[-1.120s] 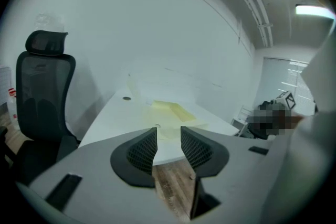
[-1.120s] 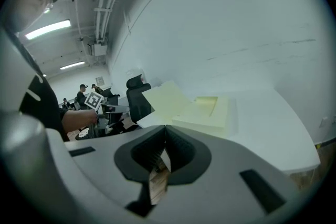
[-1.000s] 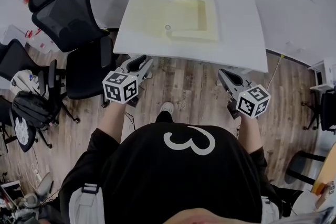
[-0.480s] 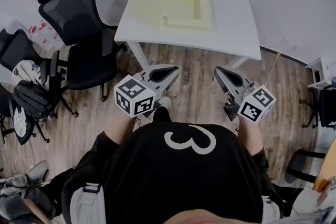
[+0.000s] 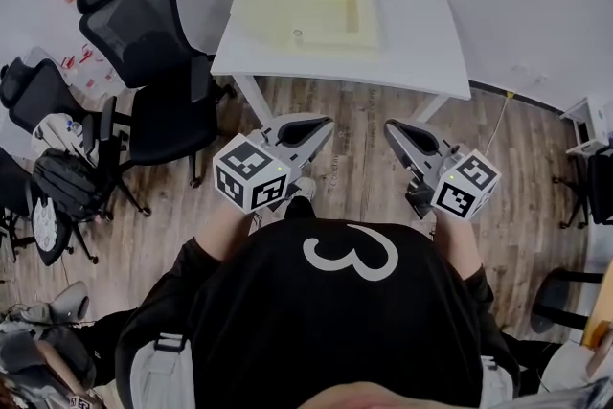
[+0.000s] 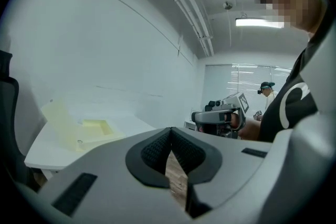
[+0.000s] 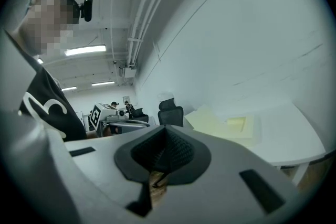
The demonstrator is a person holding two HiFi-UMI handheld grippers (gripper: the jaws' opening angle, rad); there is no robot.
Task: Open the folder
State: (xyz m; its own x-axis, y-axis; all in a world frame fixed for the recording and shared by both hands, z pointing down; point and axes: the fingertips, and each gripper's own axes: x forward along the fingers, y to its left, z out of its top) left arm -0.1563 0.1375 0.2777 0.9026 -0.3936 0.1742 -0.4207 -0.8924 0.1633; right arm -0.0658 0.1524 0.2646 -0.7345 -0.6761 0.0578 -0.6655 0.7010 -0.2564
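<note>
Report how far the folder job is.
Done: the folder lies open on the table, cover swung left. In hand: nothing; the left gripper, jaws just closed, and right gripper are shut, empty, clear of the table. Left: nothing visible.

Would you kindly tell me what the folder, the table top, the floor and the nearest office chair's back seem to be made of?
Folder: probably thin plastic, pale yellow and matte, with a smooth, even sheet look.
Table top: white laminate or painted board, smooth and uniform.
Floor: wood or wood-look planks, with visible grain and seams.
Chair back: black mesh, since it looks partly see-through.
</note>
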